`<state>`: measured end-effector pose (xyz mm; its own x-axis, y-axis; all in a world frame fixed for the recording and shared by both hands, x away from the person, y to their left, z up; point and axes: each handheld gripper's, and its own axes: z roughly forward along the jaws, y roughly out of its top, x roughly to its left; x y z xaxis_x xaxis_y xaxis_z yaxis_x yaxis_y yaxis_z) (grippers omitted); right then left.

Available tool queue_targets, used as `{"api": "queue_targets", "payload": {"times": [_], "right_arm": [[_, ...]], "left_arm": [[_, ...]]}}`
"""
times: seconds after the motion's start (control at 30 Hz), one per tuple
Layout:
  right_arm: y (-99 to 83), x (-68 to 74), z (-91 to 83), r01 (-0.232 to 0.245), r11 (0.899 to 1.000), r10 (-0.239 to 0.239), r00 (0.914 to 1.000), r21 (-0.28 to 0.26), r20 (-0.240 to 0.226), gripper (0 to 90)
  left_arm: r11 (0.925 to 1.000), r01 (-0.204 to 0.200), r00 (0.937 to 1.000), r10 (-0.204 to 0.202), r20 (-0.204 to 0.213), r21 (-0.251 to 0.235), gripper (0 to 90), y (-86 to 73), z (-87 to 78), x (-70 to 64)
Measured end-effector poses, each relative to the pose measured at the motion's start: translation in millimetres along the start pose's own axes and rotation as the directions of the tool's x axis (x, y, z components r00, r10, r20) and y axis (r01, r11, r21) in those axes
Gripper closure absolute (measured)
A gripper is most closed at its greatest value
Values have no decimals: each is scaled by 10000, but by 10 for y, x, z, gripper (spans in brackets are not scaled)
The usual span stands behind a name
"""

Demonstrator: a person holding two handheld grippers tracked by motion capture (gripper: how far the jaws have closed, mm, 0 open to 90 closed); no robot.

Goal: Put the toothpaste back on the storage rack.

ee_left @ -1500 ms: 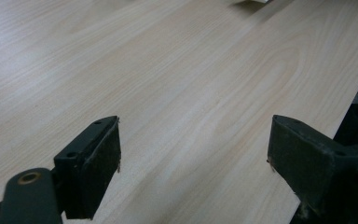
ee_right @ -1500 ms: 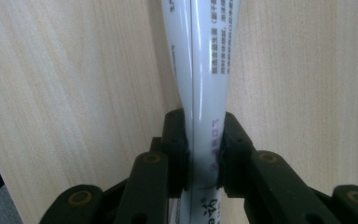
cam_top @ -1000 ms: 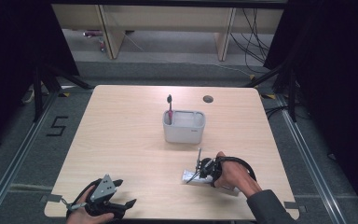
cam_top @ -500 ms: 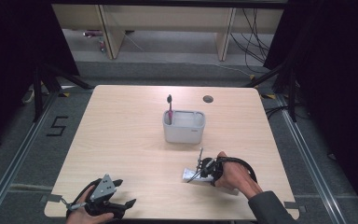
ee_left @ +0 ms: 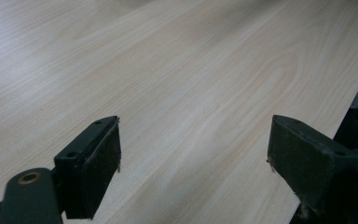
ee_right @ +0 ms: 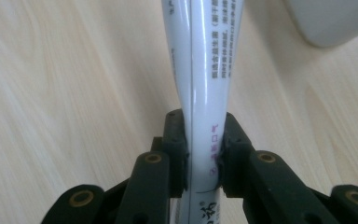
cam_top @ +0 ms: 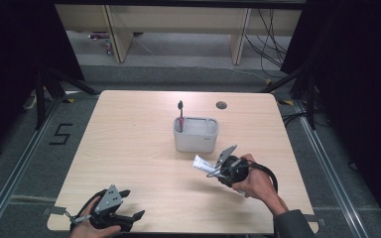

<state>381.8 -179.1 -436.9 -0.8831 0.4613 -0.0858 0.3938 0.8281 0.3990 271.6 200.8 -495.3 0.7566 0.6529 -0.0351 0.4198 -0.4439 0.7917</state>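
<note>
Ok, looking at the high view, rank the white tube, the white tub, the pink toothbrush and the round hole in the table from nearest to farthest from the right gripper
1. The white printed squeeze tube, clamped in the right gripper, sticking out to its left.
2. The white rectangular plastic tub, just beyond, mid-table.
3. The pink toothbrush with a dark head, upright in the tub's left end.
4. The small round dark hole near the table's far edge.

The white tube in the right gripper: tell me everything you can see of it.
The tube is white, glossy and soft-looking, with small printed text and a seam line along it. The right gripper is shut on it, its black fingers pinching it narrow. It points toward the white holder on the wooden table.
</note>
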Motion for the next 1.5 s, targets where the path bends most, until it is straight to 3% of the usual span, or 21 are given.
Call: {"api": "queue_targets", "payload": {"times": [0.1,0.37,0.5,0.53,0.57,0.6,0.7,0.73,0.87,0.9,1.0,1.07,1.1,1.17,1.2,1.23,1.3,1.37,1.43,1.47,1.5], "right_arm": [[-27,-30,-47,-262,9986,262,9997,-456,-4,762],[-59,-79,-157,-603,9885,709,9948,-1385,727,765],[-62,-99,-248,-845,9695,1088,9895,-2300,950,765],[-53,-94,-282,-1126,9630,1332,9887,-2448,690,765],[-52,-103,-304,-1087,9569,1361,9870,-2694,854,765],[-47,-116,-328,-988,9473,1315,9873,-3048,888,765],[-47,-152,-417,-1223,9230,1618,9836,-3649,796,765],[-42,-161,-447,-1276,9186,1669,9832,-3740,743,765],[-17,-211,-522,-1081,8794,1786,9777,-4637,1107,765],[-5,-207,-537,-1463,8703,2066,9752,-4703,790,765],[19,-229,-560,-1633,8298,2318,9707,-5337,634,765],[34,-250,-558,-1664,8168,2446,9671,-5524,704,764],[44,-265,-554,-1664,8182,2414,9682,-5503,661,765],[61,-284,-538,-1679,8001,2579,9630,-5758,776,765],[66,-300,-541,-1717,7959,2601,9629,-5806,717,765],[77,-300,-542,-1832,7896,2704,9606,-5857,641,765],[106,-324,-538,-1625,7799,2652,9605,-6045,841,765],[130,-333,-541,-1735,7733,2712,9599,-6098,708,765],[167,-320,-535,-2020,7566,3003,9522,-6219,560,765],[186,-347,-535,-1807,7591,2774,9589,-6253,597,765],[206,-347,-536,-1813,7543,2810,9578,-6310,607,765]], "left_arm": [[9999,44,10000,-44,-21,-94,168,-6,8,-3],[10000,-41,9999,41,-98,5,168,0,6,9],[10000,44,10000,-45,-43,-66,168,-7,7,0],[9998,115,9999,-116,-75,-143,168,-3,10,-4],[10000,-46,9998,47,-201,41,168,4,-6,11],[9997,191,9997,-194,-124,-180,168,0,7,-4],[9999,-123,9997,125,-207,85,168,0,-6,15],[9999,120,9998,-122,-159,-124,168,2,1,2],[9999,96,9999,-97,-100,-94,168,-4,2,5],[10000,22,9999,-23,-147,-68,168,0,-3,12],[10000,20,10000,-21,-88,-57,168,-5,-1,15],[10000,7,9999,-8,-158,-63,168,-1,-4,17],[9997,160,9997,-163,-158,-164,168,2,0,13],[9998,158,9997,-161,-159,-140,168,-4,-1,12],[10000,34,9999,-35,-151,-74,168,-7,-6,19],[9996,229,9996,-231,-157,-150,168,-3,-3,9],[9997,177,9997,-180,-192,-138,168,-1,-5,23],[9998,175,9997,-176,-191,-101,168,-5,-5,17],[9998,130,9998,-132,-167,-123,168,-3,-9,30],[9994,296,9995,-298,-142,-192,168,-2,-4,27],[9991,350,9992,-354,-166,-238,168,-5,1,24]]}}
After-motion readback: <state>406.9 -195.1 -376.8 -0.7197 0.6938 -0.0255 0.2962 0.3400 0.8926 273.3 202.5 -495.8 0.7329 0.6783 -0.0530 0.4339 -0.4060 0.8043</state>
